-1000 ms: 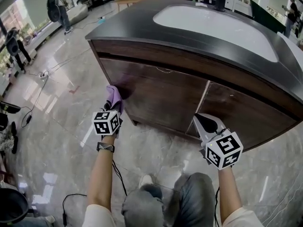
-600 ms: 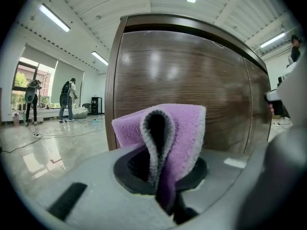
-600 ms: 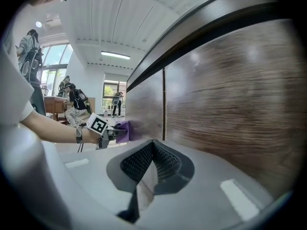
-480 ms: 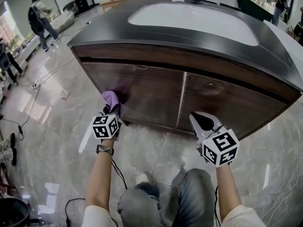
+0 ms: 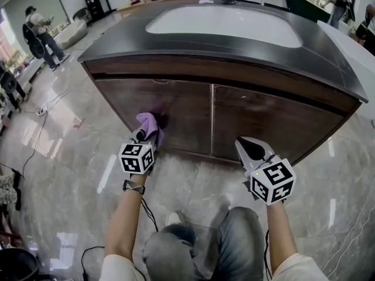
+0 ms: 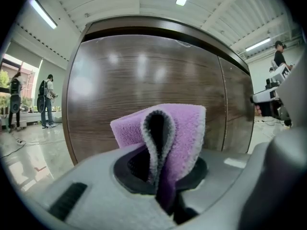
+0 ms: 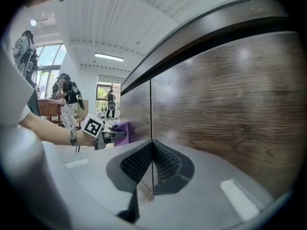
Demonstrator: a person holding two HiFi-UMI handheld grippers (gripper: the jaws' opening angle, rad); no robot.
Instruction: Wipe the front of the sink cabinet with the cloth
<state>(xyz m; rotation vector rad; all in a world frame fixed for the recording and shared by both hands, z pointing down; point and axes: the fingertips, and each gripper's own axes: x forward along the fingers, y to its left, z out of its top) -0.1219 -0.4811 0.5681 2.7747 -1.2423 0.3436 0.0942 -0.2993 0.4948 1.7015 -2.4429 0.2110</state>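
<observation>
Head view | cloth [image 5: 148, 123] at cabinet door [image 5: 176, 105] | bystander [image 5: 36, 27] far left

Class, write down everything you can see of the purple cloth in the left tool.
The cloth is lilac and fluffy, like microfibre, with a grey edge. Folded into an upright loop, its lower end is pinched between the shut jaws of the left tool. It is held before the lower left door of the sink cabinet; actual contact is unclear.
</observation>
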